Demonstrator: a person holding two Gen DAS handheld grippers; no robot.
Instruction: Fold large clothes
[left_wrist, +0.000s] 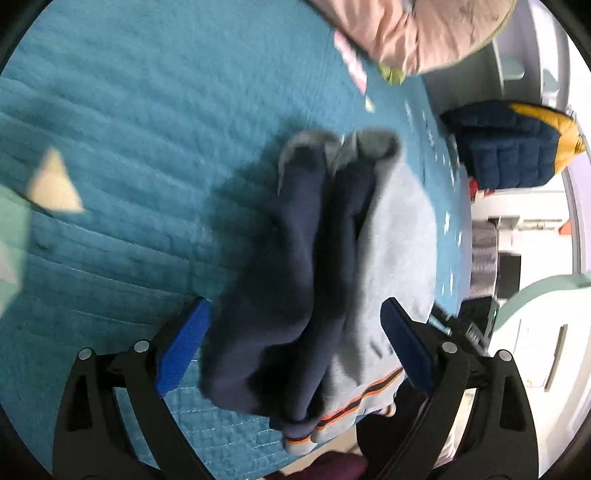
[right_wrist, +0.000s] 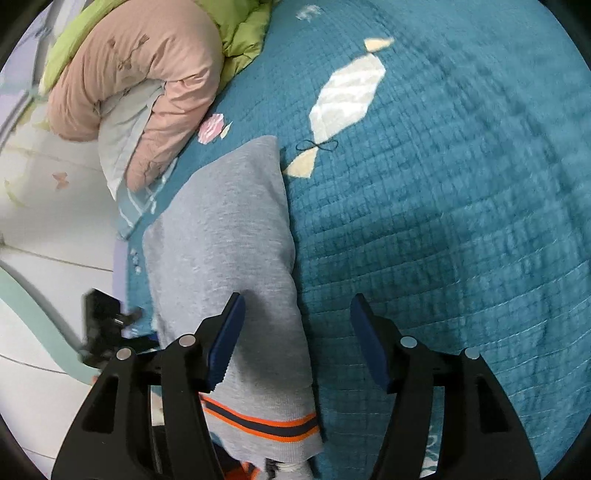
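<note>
A teal quilted bedspread (right_wrist: 443, 221) covers the bed beneath me, with a rolled pink and green duvet (right_wrist: 140, 92) lying at its far edge and white floor past the side. The grey sweatshirt (right_wrist: 229, 229), folded into a long strip with navy sleeves (left_wrist: 295, 277) laid on top, lies along the bedspread's edge, its orange-striped hem nearest me. My left gripper (left_wrist: 295, 332) has its jaws spread wide, one pad on either side of the sleeves, pressing on nothing. My right gripper (right_wrist: 297, 339) is released too, its jaws apart above the strip's hem end and the bare quilt beside it.
</note>
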